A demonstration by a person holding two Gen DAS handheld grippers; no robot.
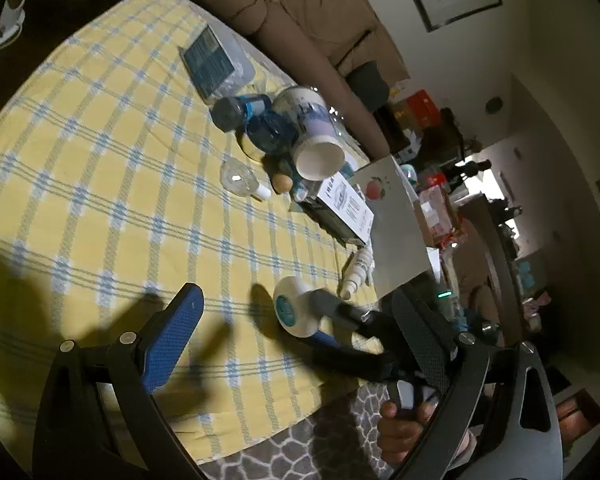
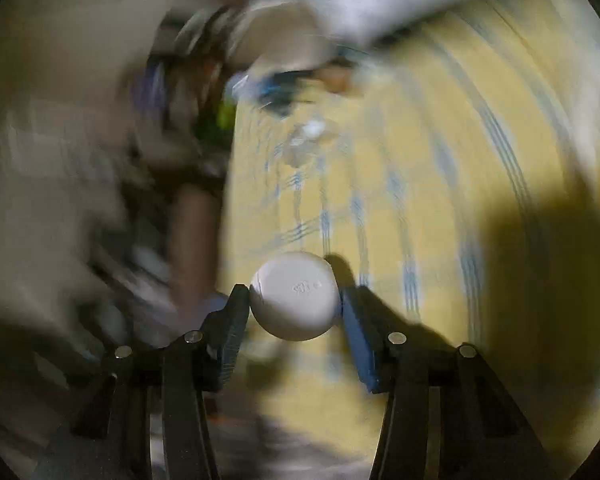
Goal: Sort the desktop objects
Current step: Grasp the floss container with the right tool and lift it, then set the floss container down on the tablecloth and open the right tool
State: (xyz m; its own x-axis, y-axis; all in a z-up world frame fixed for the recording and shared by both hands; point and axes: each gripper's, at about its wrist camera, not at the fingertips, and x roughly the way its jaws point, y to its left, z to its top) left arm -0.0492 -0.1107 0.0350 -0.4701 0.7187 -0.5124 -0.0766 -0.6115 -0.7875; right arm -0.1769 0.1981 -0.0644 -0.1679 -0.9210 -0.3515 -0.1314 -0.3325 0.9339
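Meanwhile, near the tabletop [image 1: 100, 184] edge, with bare checked cloth to the left: small white jar [image 2: 295, 296] clamped in right tool [image 2: 294, 304]; left tool [image 1: 300, 320] spread wide, holding nothing, just beside it.

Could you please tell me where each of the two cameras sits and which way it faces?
Left wrist: on the left gripper, angled down over the yellow checked tablecloth at clutter; shows a hand.
Right wrist: on the right gripper, facing along the blurred cloth.
Shared: the small round white jar between the right gripper's fingers.
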